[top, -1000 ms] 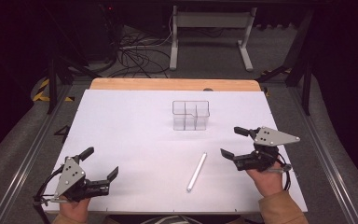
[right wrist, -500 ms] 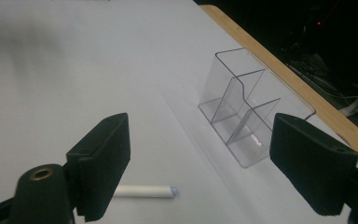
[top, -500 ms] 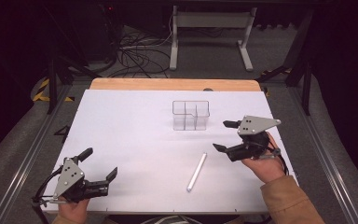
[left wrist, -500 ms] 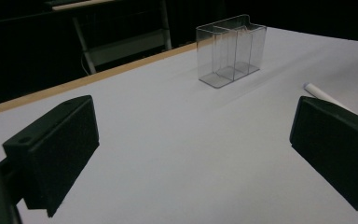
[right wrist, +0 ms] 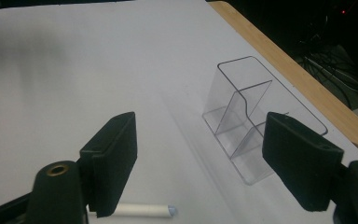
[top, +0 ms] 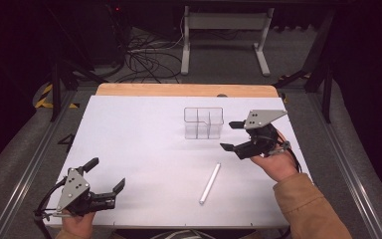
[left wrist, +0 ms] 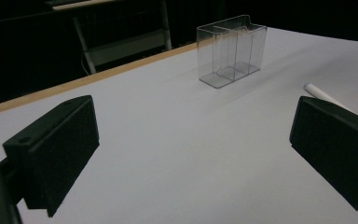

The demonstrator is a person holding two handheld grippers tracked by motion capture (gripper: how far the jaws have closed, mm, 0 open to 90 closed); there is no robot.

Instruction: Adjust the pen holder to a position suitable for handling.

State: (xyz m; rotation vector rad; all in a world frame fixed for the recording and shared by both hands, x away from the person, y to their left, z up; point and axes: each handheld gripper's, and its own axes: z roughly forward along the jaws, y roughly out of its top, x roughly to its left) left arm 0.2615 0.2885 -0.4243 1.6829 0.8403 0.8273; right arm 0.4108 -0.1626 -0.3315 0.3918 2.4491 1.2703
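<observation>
Both the left gripper (top: 107, 179) and right gripper (top: 232, 135) are held with jaws apart, empty, above the white table (top: 144, 144). A clear plastic compartmented container (top: 203, 123) and a white cylindrical stick (top: 209, 183) are seen between them.

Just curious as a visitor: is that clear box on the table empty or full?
Empty. The clear box stands upright, and through its walls in both gripper views its compartments hold nothing; the white stick lies outside it.

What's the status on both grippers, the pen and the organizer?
Left gripper open, empty, near table edge. Right gripper open, empty, beside clear organizer. White pen flat on table, untouched. Nothing between.
</observation>
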